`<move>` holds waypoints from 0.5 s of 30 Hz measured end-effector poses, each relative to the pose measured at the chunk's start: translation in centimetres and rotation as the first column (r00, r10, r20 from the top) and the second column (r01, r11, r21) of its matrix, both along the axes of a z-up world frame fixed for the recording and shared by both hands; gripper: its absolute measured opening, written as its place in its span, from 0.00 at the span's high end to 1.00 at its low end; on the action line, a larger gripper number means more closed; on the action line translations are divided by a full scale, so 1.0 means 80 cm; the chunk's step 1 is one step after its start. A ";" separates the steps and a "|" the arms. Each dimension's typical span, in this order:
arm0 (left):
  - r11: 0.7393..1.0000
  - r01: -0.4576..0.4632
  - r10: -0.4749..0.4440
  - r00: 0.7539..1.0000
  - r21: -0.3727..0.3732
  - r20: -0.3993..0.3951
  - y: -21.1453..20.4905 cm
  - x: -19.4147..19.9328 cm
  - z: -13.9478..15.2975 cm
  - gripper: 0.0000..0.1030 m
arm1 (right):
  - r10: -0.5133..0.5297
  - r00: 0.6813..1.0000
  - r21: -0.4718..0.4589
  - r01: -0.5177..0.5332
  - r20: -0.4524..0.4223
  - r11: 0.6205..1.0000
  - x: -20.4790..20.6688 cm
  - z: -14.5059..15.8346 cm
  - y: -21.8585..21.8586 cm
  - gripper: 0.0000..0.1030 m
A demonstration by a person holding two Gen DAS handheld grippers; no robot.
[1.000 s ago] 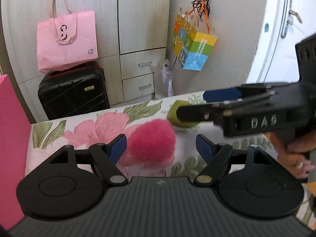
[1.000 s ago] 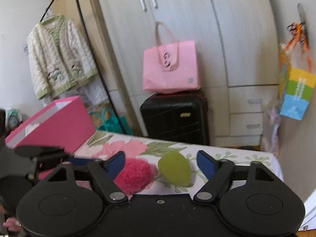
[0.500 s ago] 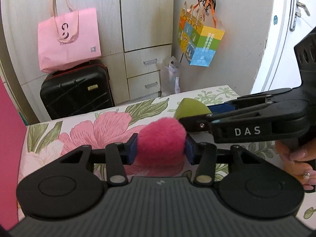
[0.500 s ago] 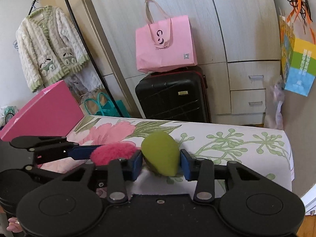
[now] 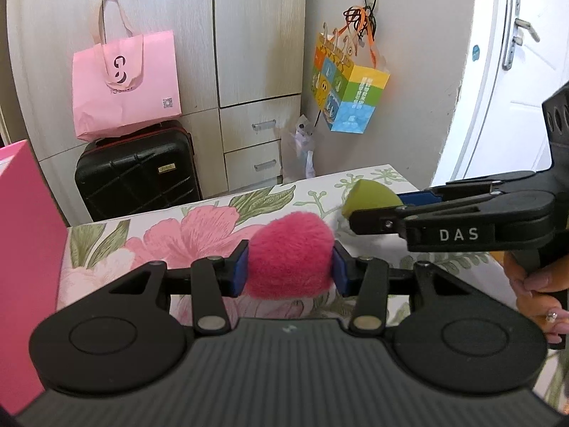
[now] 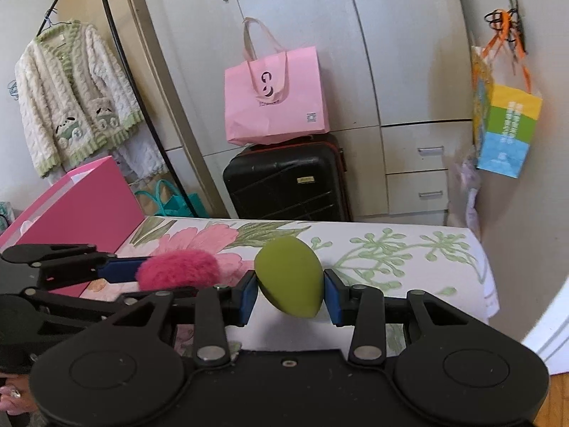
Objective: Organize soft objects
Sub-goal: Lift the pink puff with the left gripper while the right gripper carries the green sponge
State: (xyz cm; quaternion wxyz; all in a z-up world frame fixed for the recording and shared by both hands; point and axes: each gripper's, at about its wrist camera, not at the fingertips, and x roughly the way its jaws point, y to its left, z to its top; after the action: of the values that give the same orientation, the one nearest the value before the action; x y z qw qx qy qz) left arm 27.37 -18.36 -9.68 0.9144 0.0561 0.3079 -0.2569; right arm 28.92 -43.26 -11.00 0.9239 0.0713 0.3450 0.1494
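Note:
My left gripper (image 5: 290, 271) is shut on a fluffy pink pom-pom (image 5: 290, 254) and holds it above the floral table (image 5: 170, 238). My right gripper (image 6: 288, 293) is shut on an egg-shaped green sponge (image 6: 290, 275), lifted off the table. In the left wrist view the right gripper (image 5: 377, 210) comes in from the right with the green sponge (image 5: 368, 194) at its tip. In the right wrist view the left gripper (image 6: 149, 272) comes in from the left with the pom-pom (image 6: 177, 272).
A pink box (image 5: 25, 267) stands at the table's left edge, also in the right wrist view (image 6: 78, 210). Beyond the table are a black suitcase (image 5: 137, 172) with a pink bag (image 5: 124, 85), a wardrobe, a hanging coloured bag (image 5: 346, 99) and a door (image 5: 515, 82).
Both grippers closed from open, the left on the pom-pom and the right on the green sponge, and then lifted them a little off the table.

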 end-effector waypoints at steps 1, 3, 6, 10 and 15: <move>1.000 -0.001 0.001 1.000 0.001 -0.001 0.003 -0.005 0.002 0.56 | -0.005 1.000 -0.010 0.005 0.000 1.000 -0.005 0.002 0.002 0.57; 1.000 -0.008 0.008 1.000 0.019 -0.004 0.007 -0.013 0.003 0.56 | -0.005 1.000 -0.029 0.005 -0.014 1.000 -0.011 0.004 0.009 0.57; 1.000 -0.011 0.011 1.000 0.019 -0.012 0.016 -0.027 0.004 0.56 | 0.009 1.000 -0.050 -0.010 -0.021 0.999 -0.024 0.005 0.021 0.57; 1.000 -0.017 0.017 1.000 0.024 -0.020 0.031 -0.047 0.007 0.56 | 0.025 1.000 -0.065 -0.026 -0.014 0.998 -0.047 0.011 0.036 0.57; 0.999 -0.013 0.014 0.999 0.029 -0.030 0.047 -0.071 0.007 0.56 | 0.028 1.000 -0.072 -0.028 -0.003 0.997 -0.078 0.017 0.051 0.57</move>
State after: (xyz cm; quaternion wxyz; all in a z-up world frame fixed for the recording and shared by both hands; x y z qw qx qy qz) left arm 21.67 -14.63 -9.09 0.9104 0.0634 0.3258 -0.2470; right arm 22.69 -39.19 -9.60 0.9234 0.0334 0.3518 0.1498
